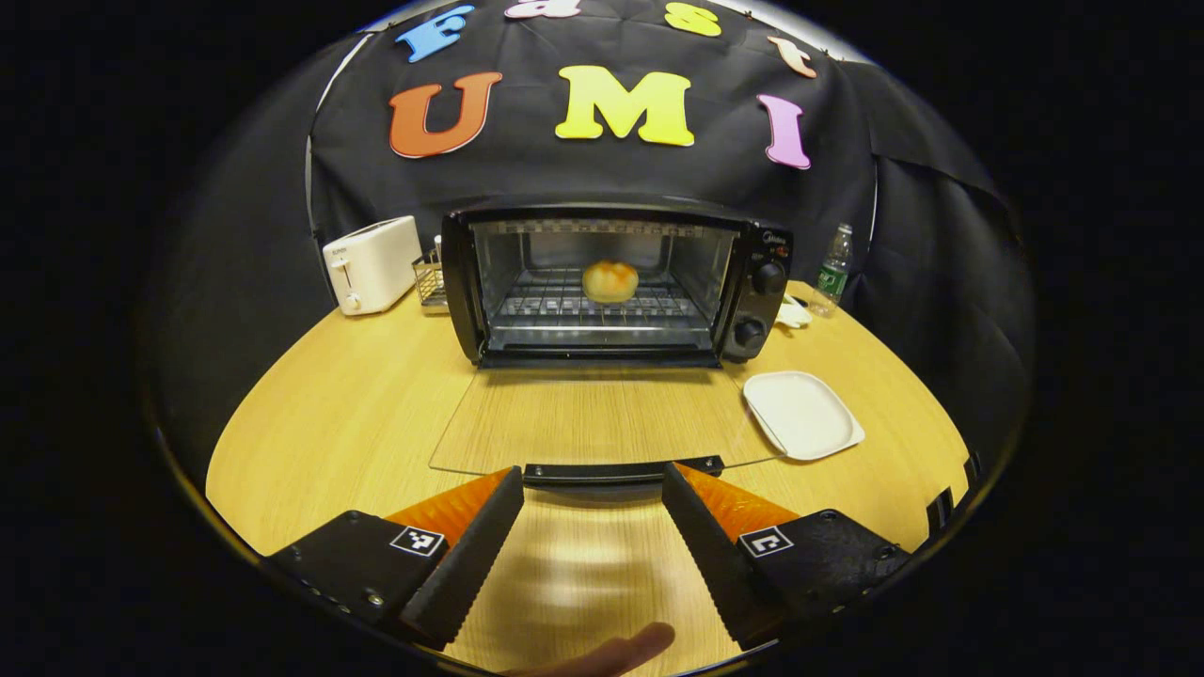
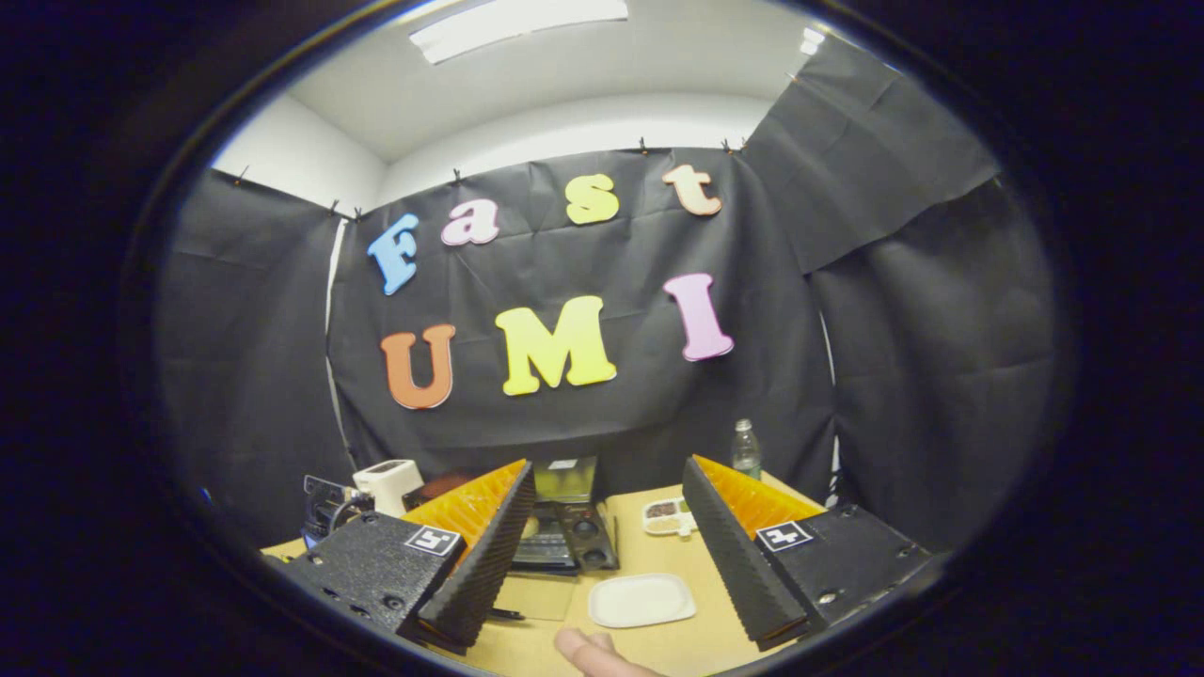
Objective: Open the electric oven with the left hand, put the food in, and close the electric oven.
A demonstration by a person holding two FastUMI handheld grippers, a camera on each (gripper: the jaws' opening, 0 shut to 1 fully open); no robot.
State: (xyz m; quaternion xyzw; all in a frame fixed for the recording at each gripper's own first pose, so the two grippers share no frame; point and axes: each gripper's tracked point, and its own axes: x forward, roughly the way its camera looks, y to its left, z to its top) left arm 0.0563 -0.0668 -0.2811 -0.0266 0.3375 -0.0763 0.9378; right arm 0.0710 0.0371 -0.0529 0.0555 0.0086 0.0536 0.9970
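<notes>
Bun (image 1: 609,280) sits on the rack inside the oven (image 1: 616,282); door (image 1: 602,418) lies flat open on the table (image 1: 329,423). Left gripper (image 1: 593,517) and right gripper (image 2: 609,536) gape empty; only closing remains.

Black cloth walls (image 2: 903,357) surround a wooden table (image 1: 348,414) beneath a lit ceiling panel (image 2: 517,23).

Left gripper (image 1: 593,484) was held low and level, its fingers spread wide apart with nothing between them. Right gripper (image 2: 609,480) was raised higher, fingers likewise parted and empty. A fingertip (image 1: 632,649) showed below the left gripper.
</notes>
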